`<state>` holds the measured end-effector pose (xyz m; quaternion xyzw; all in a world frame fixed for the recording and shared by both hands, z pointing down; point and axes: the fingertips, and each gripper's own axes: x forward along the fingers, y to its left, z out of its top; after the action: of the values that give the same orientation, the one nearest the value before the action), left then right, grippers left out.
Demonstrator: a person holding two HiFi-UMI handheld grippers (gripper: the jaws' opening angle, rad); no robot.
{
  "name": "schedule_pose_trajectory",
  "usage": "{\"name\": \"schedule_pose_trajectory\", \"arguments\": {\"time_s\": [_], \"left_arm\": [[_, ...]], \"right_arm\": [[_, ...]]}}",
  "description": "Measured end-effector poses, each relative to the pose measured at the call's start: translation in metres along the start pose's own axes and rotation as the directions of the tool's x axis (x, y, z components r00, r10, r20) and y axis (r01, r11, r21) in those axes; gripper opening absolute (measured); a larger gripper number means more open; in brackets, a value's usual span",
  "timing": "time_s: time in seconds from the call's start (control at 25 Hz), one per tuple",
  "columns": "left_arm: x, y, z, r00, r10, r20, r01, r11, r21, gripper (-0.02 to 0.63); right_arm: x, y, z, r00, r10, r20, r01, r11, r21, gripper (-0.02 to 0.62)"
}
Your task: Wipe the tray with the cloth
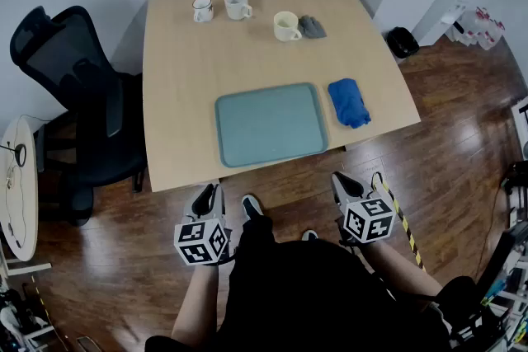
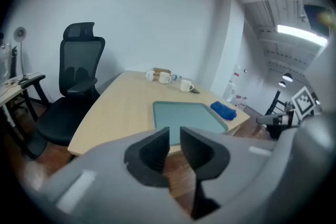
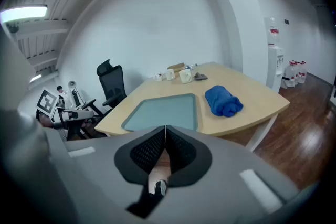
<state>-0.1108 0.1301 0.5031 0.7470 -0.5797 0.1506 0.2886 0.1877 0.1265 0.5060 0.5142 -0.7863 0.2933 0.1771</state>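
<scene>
Short of the counter [image 1: 181, 78], the left hand-held gripper [image 1: 208, 195] is hanging slightly spread, the right hand-held gripper [image 1: 342, 184] pressed together, cloth [image 1: 349, 101] lying beside tray [image 1: 268, 125]

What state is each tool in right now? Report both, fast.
Left tool: slightly open, holding nothing.
Right tool: closed, holding nothing.

Beyond the tray [image 1: 270, 124], the small grey thing [image 1: 312, 27] just beside the cream mug [image 1: 285, 25] was too small for you to identify, and the pattern on the leftmost mug [image 1: 202, 9] could not be read. In the left gripper view, your left gripper [image 2: 175, 132] covered part of the tray's near edge; your right gripper [image 3: 165, 129] did likewise in its own view. Well left of the tray, a round white object [image 1: 18, 185] was cut off by the picture's edge.
</scene>
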Motion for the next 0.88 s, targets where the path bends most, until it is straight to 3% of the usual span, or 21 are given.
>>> {"name": "schedule_pose_trajectory", "arguments": {"time_s": [0.2,0.28,0.4,0.48,0.6,0.88], "left_arm": [[0.040,0.072,0.044,1.000,0.018,0.007,-0.018,0.998,0.059,0.065],[0.056,0.093,0.056,1.000,0.028,0.003,-0.028,0.996,0.081,0.066],[0.069,0.109,0.062,0.999,0.033,-0.025,-0.031,0.996,0.082,0.066],[0.074,0.114,0.061,0.998,0.041,-0.040,-0.038,0.996,0.078,0.066],[0.083,0.119,0.059,0.994,0.079,-0.070,-0.073,0.994,0.078,0.066],[0.097,0.109,0.060,0.987,0.119,-0.109,-0.114,0.992,0.055,0.065]], "right_arm": [[0.068,0.007,0.066,0.991,-0.091,0.096,0.097,0.994,-0.055,0.012],[0.089,-0.016,0.090,0.982,-0.143,0.123,0.155,0.984,-0.087,0.023],[0.108,-0.064,0.115,0.970,-0.212,0.118,0.227,0.964,-0.138,0.106],[0.119,-0.097,0.124,0.964,-0.249,0.097,0.262,0.952,-0.160,0.161],[0.143,-0.142,0.130,0.955,-0.291,0.062,0.297,0.936,-0.191,0.195],[0.199,-0.195,0.119,0.959,-0.280,-0.031,0.268,0.941,-0.207,0.261]]}}
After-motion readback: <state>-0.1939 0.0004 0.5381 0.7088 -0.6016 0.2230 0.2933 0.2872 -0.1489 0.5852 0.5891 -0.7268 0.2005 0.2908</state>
